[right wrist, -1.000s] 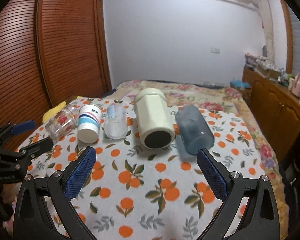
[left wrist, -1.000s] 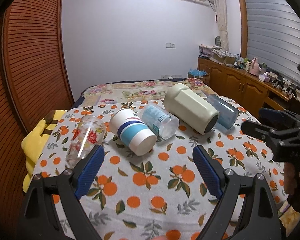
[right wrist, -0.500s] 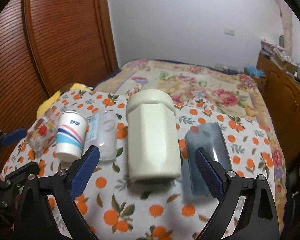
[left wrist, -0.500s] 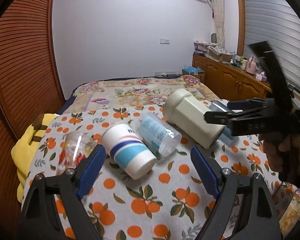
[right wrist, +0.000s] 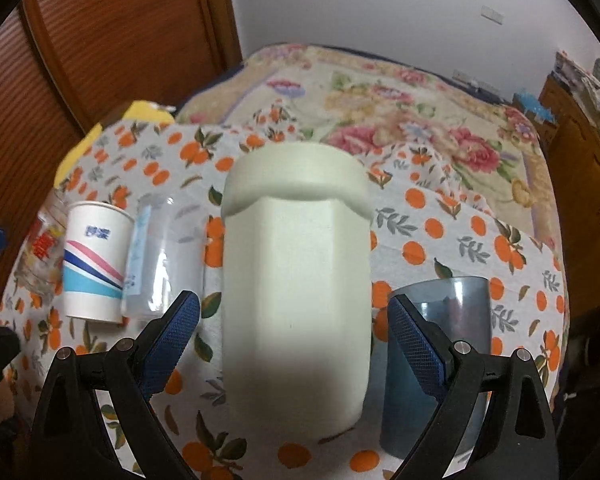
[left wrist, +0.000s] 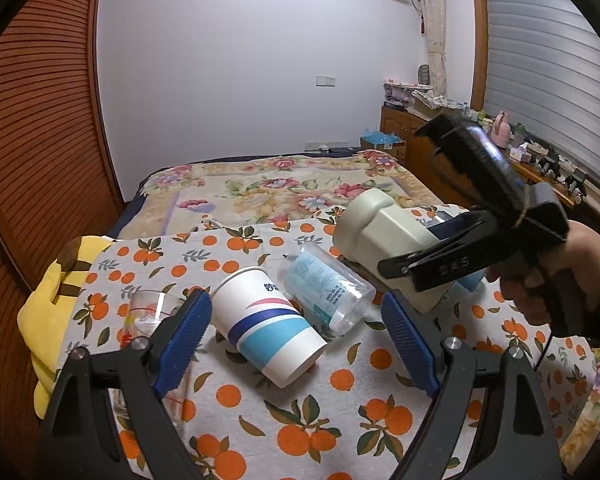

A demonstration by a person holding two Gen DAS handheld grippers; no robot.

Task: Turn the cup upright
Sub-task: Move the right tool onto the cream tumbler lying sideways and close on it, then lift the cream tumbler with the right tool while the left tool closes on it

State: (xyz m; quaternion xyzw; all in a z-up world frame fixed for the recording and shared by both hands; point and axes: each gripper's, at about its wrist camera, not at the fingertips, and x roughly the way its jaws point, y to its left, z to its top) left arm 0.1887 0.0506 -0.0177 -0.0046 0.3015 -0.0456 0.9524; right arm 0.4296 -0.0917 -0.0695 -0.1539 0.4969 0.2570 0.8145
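While the cream cup lies on its side on the orange-print bench, right gripper fingers straddle it (spread, not gripping); left gripper likewise spread, holding nothing.

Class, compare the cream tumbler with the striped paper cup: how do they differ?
The cream tumbler is plain, faceted and much bulkier; the paper cup is white with blue and pink stripes. The tumbler lies between the open right gripper's fingers; the paper cup lies off to the side. Both lie on their sides on the orange-print cloth.
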